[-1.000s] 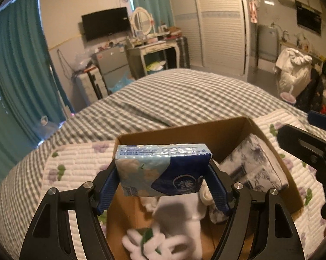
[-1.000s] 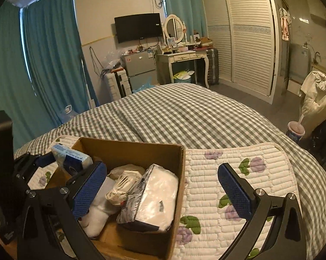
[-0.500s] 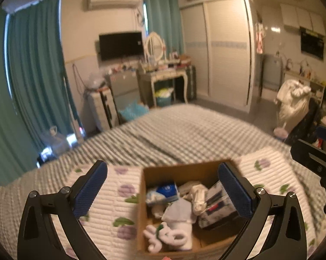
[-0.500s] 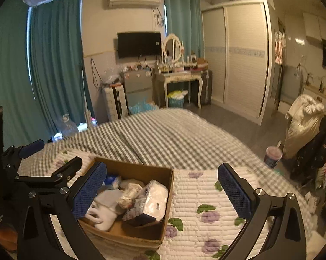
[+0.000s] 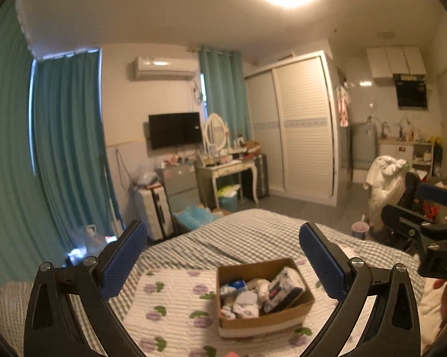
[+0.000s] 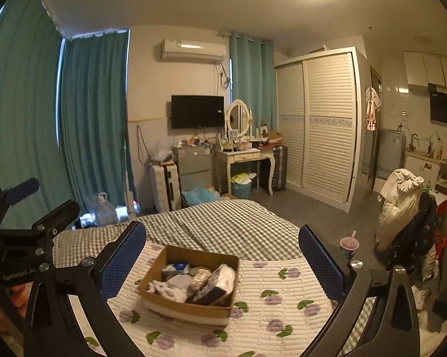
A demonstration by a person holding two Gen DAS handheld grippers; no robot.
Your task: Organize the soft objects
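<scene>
A brown cardboard box (image 5: 268,322) (image 6: 187,308) sits on a white quilted mat with purple flowers (image 5: 169,300) (image 6: 282,297) on the bed. Inside lie a blue tissue pack (image 5: 233,285) (image 6: 175,267), white socks (image 5: 238,308) (image 6: 166,287), a rolled cloth (image 6: 200,276) and a floral tissue pack (image 5: 282,287) (image 6: 220,281). My left gripper (image 5: 223,255) is open and empty, high above and behind the box. My right gripper (image 6: 223,255) is open and empty, likewise raised and apart from the box.
The bed has a grey checked cover (image 6: 223,226). Beyond it stand a dressing table (image 6: 244,157), suitcases (image 6: 164,184), a wardrobe (image 6: 321,119) and teal curtains (image 6: 92,119). A cup (image 6: 349,244) and a chair piled with clothes (image 6: 401,208) are on the right.
My left gripper let go of the blue tissue pack into the box and opened. Both grippers have pulled up and back, so the box looks smaller and farther.
</scene>
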